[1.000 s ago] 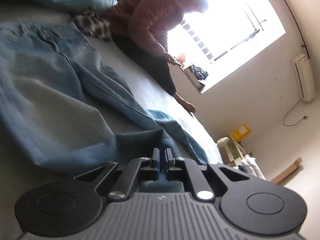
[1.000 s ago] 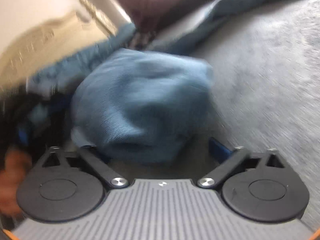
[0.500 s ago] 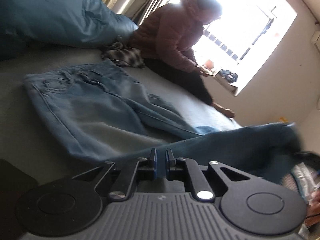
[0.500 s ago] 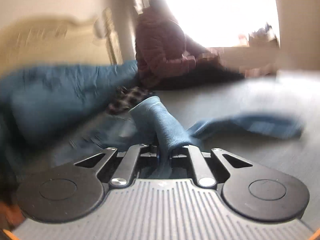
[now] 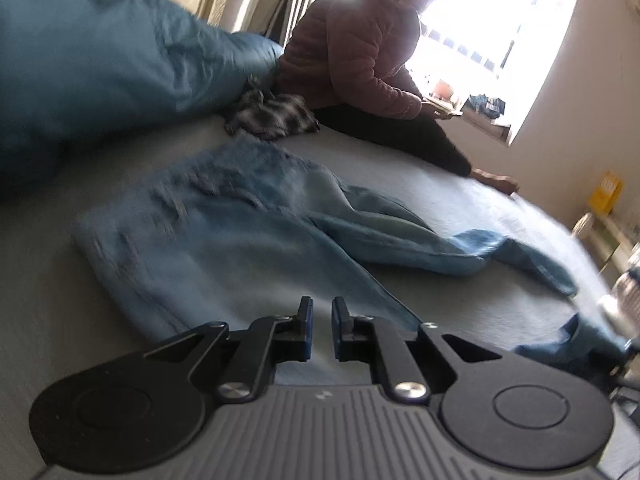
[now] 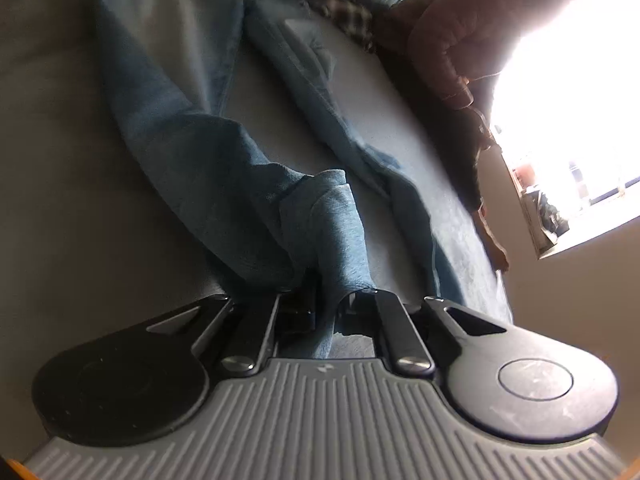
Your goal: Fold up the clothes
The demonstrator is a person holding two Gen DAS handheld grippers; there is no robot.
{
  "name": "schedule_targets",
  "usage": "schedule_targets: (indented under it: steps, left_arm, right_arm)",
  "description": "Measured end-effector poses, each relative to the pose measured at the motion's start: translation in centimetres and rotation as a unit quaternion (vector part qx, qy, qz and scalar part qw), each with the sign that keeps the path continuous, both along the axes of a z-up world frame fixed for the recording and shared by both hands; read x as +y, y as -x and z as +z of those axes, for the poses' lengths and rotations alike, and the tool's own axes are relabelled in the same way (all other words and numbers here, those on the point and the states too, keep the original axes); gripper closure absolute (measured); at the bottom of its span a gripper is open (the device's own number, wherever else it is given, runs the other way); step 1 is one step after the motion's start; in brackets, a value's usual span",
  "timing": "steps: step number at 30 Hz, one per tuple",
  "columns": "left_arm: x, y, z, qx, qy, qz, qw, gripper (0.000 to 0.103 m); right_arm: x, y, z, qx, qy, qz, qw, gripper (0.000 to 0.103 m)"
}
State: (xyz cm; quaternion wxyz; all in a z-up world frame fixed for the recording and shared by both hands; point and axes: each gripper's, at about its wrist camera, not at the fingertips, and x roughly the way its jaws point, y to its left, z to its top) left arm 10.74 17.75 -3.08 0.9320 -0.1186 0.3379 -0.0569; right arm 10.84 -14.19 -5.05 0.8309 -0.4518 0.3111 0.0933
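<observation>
A pair of blue jeans lies spread on the grey bed, waist to the left, legs running right. My left gripper hovers over the near leg, its jaws a small gap apart with nothing between them. In the right wrist view the jeans stretch away from me. My right gripper is shut on the cuff of one jeans leg, which bunches up between the fingers.
A person in a pink padded jacket sits on the bed's far side by a bright window. A teal pillow and a checked cloth lie behind the jeans. A yellow item stands at the far right.
My left gripper has let go of the jeans leg and its jaws have parted slightly. My right gripper has swung round with the cuff held, now low over the bed.
</observation>
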Motion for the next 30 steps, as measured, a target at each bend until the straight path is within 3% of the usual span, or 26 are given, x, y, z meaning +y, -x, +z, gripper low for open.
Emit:
schedule_targets:
  steps: [5,8,13,20,23,27,30]
  left_arm:
    - [3.2,-3.7,5.7,-0.015,-0.066,0.024,0.9974,0.094]
    - [4.7,-5.5,8.2,-0.001,-0.097,0.046,0.9942,0.091]
    - [7.4,-7.9,9.6,0.063,-0.08,0.083,0.9913,0.091]
    - [10.8,-11.2,10.9,0.135,-0.085,0.133,0.9783,0.092]
    - [10.8,-15.2,11.0,0.148,-0.079,0.116,0.979,0.092]
    - [8.0,-22.0,11.4,0.142,-0.072,0.041,0.9864,0.092]
    - [5.9,-25.5,11.4,0.146,-0.074,-0.01,0.9865,0.091]
  right_arm:
    - [-2.5,-4.4,4.7,-0.035,-0.02,-0.002,0.999,0.097]
    - [-3.6,-7.2,7.8,-0.041,-0.033,-0.004,0.999,0.097]
    - [-3.7,-9.5,11.0,0.002,-0.057,0.004,0.998,0.097]
    - [-1.4,-10.5,13.0,0.088,-0.038,0.016,0.995,0.097]
    - [-0.9,-10.6,13.9,0.132,-0.03,0.014,0.991,0.097]
    - [-0.1,-10.7,15.2,0.191,-0.019,0.01,0.981,0.097]
    - [0.4,-10.9,15.9,0.235,-0.005,0.017,0.972,0.097]
